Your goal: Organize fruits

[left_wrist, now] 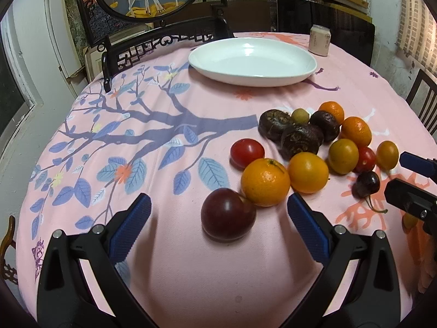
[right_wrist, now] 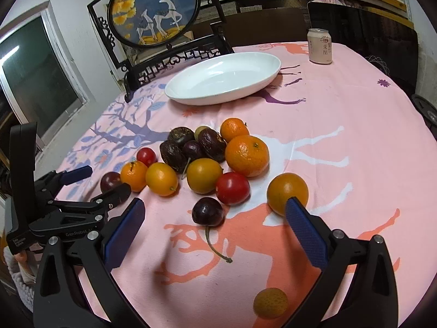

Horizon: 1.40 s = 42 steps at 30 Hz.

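Lay clustered near the white plate point(left_wrist: 252, 60) on the pink-clothed table point(left_wrist: 169, 164): mixed fruits, none plated. Hovered with jaws spread: left gripper point(left_wrist: 218, 216) around a dark plum point(left_wrist: 228, 213), right gripper point(right_wrist: 215, 218) around a stemmed cherry point(right_wrist: 207, 211), likely to pick.

A matt, softly woven pink tablecloth point(left_wrist: 169, 259) is covering the table. A glossy white glazed plate point(left_wrist: 252, 78) is gleaming at the far side, beside a smooth metal can point(right_wrist: 319, 46). The near plum point(left_wrist: 228, 213) and cherry point(right_wrist: 207, 211) are showing shiny skins; the oranges point(left_wrist: 265, 181) are looking dimpled, the dark passion fruits point(left_wrist: 299, 140) wrinkled and dull. The finger pads point(left_wrist: 132, 228) are showing knurled blue rubber on matt black plastic.
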{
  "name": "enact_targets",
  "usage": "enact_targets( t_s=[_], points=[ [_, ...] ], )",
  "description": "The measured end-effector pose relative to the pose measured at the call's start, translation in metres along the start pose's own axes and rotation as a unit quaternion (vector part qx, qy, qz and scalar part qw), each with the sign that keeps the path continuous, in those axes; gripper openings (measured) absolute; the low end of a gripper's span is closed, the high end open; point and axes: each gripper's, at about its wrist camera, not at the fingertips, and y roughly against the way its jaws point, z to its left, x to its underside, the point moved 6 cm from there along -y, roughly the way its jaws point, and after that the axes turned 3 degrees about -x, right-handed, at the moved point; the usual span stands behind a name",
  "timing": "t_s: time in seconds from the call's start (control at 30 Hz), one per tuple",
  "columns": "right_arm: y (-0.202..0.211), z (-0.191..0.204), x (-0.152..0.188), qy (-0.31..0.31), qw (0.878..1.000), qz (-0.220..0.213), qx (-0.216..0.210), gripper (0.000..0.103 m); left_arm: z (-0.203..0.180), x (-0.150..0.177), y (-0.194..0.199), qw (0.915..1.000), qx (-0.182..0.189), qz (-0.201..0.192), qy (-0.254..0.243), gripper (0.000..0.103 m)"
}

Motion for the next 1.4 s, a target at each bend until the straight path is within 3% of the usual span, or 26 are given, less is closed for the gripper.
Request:
enact_targets(
  t_s=[0.6,1.17,1.4],
  points=[
    [0.001,0.001,0.000,0.003,1.000,-0.001,0.002,0.102,0.000,-0.004,0.010,0.9998,0.001,-0.019,-0.001,0.101],
    [0.001,0.002,0.000,0.005,1.000,-0.002,-0.001,0.102,-0.003,-0.004,0.011,0.9996,0.021,-0.019,0.000,0.101],
    [-0.001,0.005,0.001,0.011,1.000,0.003,-0.001,0.102,-0.003,-0.002,0.005,0.9995,0.032,-0.002,0.004,0.101]
  ],
)
